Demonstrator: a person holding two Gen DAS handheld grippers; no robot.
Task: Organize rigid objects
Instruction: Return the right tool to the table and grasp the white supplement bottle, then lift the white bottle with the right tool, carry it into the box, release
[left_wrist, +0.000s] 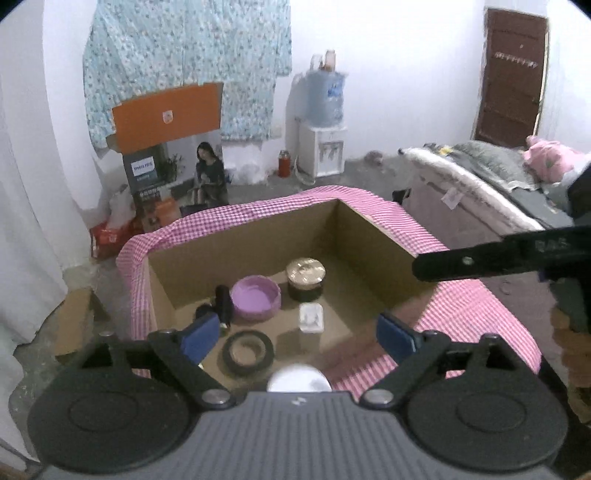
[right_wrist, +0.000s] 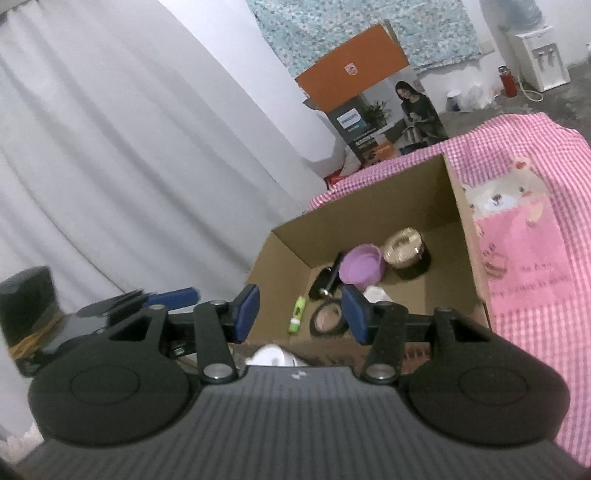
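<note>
Left wrist view looks down into an open cardboard box (left_wrist: 373, 236) resting on pink checked cloth (left_wrist: 461, 314). Inside the box sit a purple lid (left_wrist: 255, 297), a gold-topped jar (left_wrist: 306, 277) beside it, a tape ring (left_wrist: 248, 351) nearer the camera and a small white case (left_wrist: 311, 317). Behind the box stand a water dispenser (left_wrist: 322, 147) and an orange carton (left_wrist: 168, 114). Left gripper (left_wrist: 297, 338) fingers are spread wide, holding nothing; right gripper (right_wrist: 301, 314) fingers are partly apart and hold nothing.

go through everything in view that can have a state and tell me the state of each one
cardboard box: open-topped, holding items
gold-lidded jar: upright, lid on
purple lid: lying rim up, empty
tape roll: lying flat
green tube: lying on its side
left gripper: open, empty
right gripper: open, empty
</note>
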